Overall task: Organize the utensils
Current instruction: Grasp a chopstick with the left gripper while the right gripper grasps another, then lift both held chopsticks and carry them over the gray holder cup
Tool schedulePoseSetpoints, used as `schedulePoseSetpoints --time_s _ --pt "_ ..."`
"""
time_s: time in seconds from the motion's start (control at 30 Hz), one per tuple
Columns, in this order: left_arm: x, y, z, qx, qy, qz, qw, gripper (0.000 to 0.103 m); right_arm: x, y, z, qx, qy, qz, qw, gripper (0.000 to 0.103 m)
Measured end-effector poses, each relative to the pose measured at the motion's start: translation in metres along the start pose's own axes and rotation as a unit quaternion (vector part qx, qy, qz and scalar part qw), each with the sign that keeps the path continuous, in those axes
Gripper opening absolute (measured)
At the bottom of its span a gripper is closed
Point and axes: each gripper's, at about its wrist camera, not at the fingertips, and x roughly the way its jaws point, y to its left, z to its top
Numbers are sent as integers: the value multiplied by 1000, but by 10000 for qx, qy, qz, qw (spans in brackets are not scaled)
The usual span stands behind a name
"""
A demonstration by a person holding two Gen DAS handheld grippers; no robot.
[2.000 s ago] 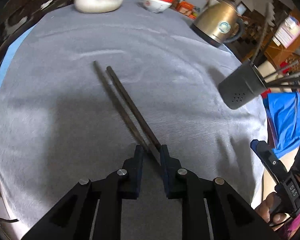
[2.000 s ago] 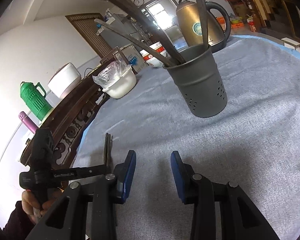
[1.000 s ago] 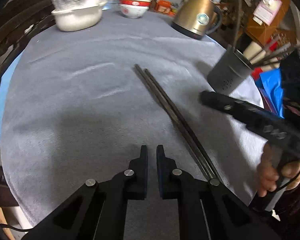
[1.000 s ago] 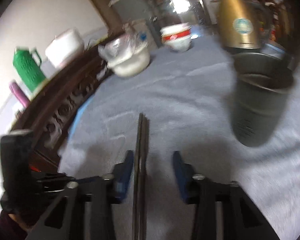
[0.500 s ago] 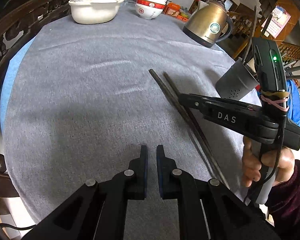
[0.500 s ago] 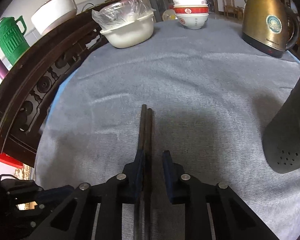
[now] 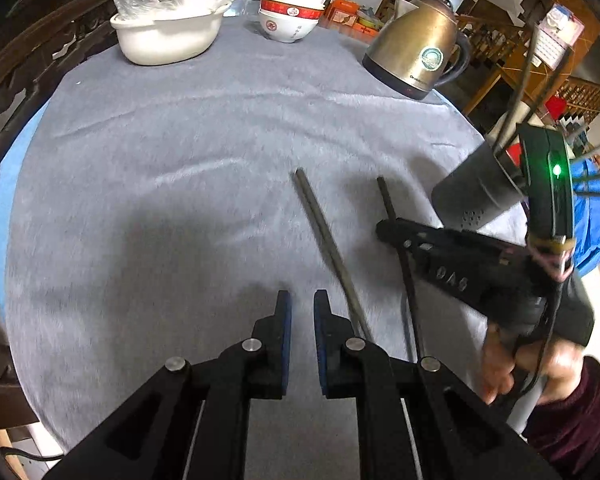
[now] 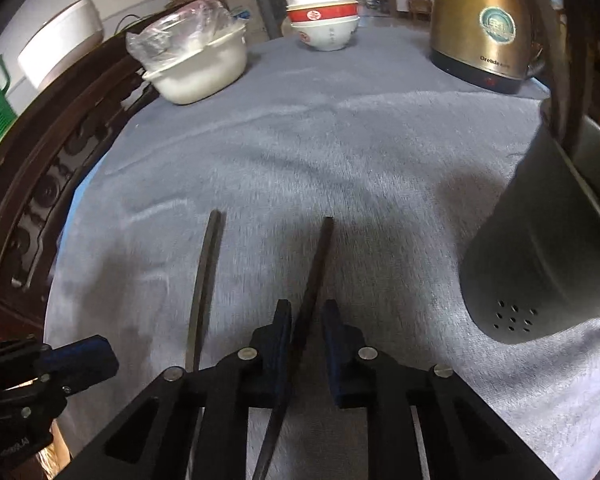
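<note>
Two dark chopsticks are in view. One chopstick (image 8: 314, 276) runs between the jaws of my right gripper (image 8: 307, 320), which is shut on it; it also shows in the left wrist view (image 7: 396, 240). The other chopstick (image 7: 328, 248) lies on the grey cloth, also seen in the right wrist view (image 8: 204, 280). My left gripper (image 7: 300, 304) is shut and empty, just left of the lying chopstick. The grey utensil holder (image 8: 548, 248) with several utensils stands at the right; it also shows in the left wrist view (image 7: 476, 192).
A gold kettle (image 7: 420, 60), stacked red and white bowls (image 7: 290, 12) and a white pot with a plastic bag (image 7: 168, 28) stand at the far side of the round table. A dark carved chair (image 8: 40, 184) is at the left.
My right gripper has closed on one chopstick and moved it right, apart from the other. My left gripper stays shut and has barely moved.
</note>
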Motion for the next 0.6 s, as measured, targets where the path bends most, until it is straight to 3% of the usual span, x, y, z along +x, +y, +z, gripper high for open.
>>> schedulePoseSetpoints --time_s 0.13,0.27,0.4,0.6 --pt "6 1 14 -148 85 59 9998 25 7 1 12 -40 -62 -4 10000 19" --pt "7 4 24 -315 138 35 9994 26 7 4 6 -271 -129 -68 9995 8" --pt "15 -4 40 -366 260 24 9990 26 -5 -1 -9 -243 -239 61 9994 7" --pt "42 -20 62 -463 493 169 9976 26 -51 -2 -38 -381 -882 357 9947 7"
